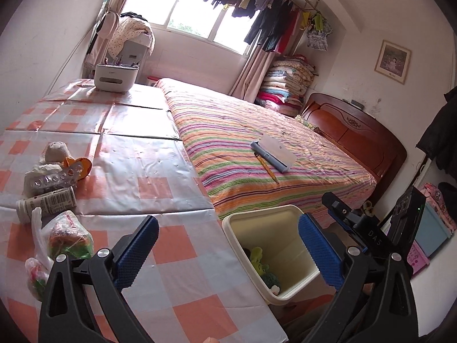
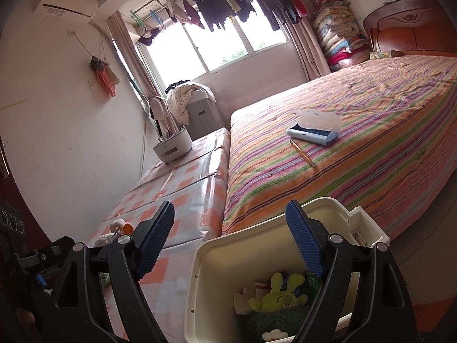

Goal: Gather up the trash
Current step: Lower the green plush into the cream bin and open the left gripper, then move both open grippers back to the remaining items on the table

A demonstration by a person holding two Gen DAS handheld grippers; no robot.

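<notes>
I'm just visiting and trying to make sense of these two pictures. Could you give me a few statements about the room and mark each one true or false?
1. The bin is empty. False: a green plush toy and other scraps lie in it.
2. Both tongs, left and right, are open and hold nothing. True.
3. A pencil lies on the striped bed beside an open case. True.
4. The checked table has no trash left on it. False: a bottle, a blister pack and bagged wrappers lie at its left side.
5. Clothes hang across the window. True.
</notes>
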